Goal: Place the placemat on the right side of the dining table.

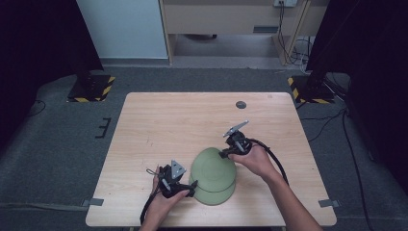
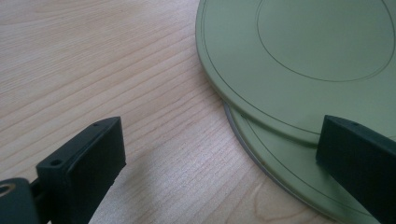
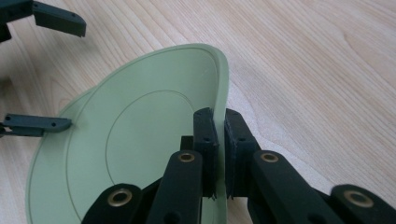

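High view: a person sits at a wooden table [image 1: 159, 125] with a hand-held gripper in each hand. Two green plates lie stacked near the front edge, between the hands. The top plate [image 1: 212, 164] is tipped up on its far right side; the bottom plate [image 1: 216, 192] lies flat on the wood beneath it.

The right gripper [image 1: 227, 153] has its jaws closed tight on the raised rim of the top plate. In the right gripper view, the two black jaws pinch that thin rim [image 3: 219, 112] between them, with the plate's inner face sloping away to the left.

The left gripper [image 1: 190, 189] rests at the near left edge of the stack. In the left gripper view its jaws stand wide apart and hold nothing. One jaw sits over bare wood, the other over the rims, where the top plate [image 2: 299, 60] overlaps the bottom plate [image 2: 280, 158].

The step in hand looks like separating the stack, with the top plate being peeled off by its rim. The next move probably calls for the right gripper to keep a firm pinch and lift clear, while the left gripper closes on, or presses down, the bottom plate to keep it from sliding.
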